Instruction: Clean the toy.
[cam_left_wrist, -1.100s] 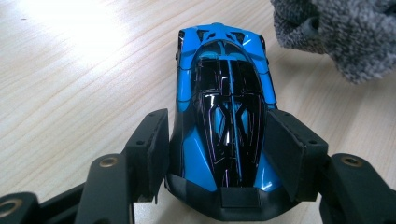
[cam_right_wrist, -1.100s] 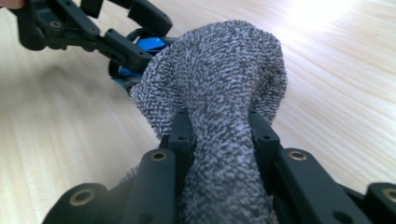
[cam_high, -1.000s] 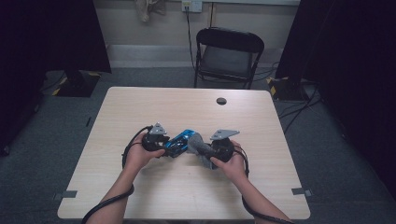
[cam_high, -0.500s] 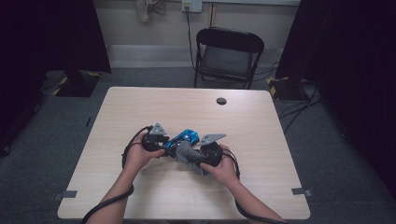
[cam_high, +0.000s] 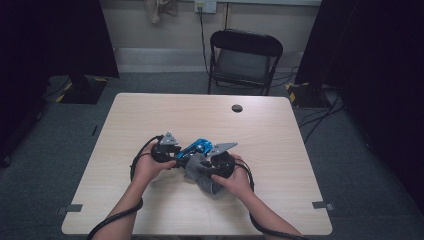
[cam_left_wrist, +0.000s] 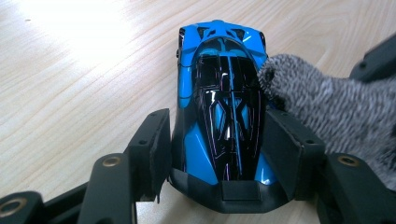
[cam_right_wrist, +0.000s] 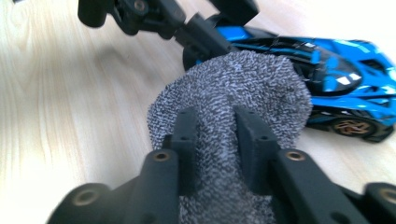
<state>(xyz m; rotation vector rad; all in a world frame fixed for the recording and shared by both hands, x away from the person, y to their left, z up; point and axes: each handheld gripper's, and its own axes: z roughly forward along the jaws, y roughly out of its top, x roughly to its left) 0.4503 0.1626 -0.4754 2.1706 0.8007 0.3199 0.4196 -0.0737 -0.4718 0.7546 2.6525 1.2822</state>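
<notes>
high view: both hands (cam_high: 150, 167) low, grippers converging.

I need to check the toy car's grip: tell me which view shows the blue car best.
The left gripper view: the blue car lies lengthwise, clamped between the left gripper jaws. The right gripper view shows its side behind the grey cloth; the high view shows it small.

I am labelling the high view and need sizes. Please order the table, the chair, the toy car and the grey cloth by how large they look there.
1. table
2. chair, though it stands farther from the camera
3. and 4. grey cloth and toy car: both look small and are partly covered by the grippers, so I leave them unranked.
</notes>
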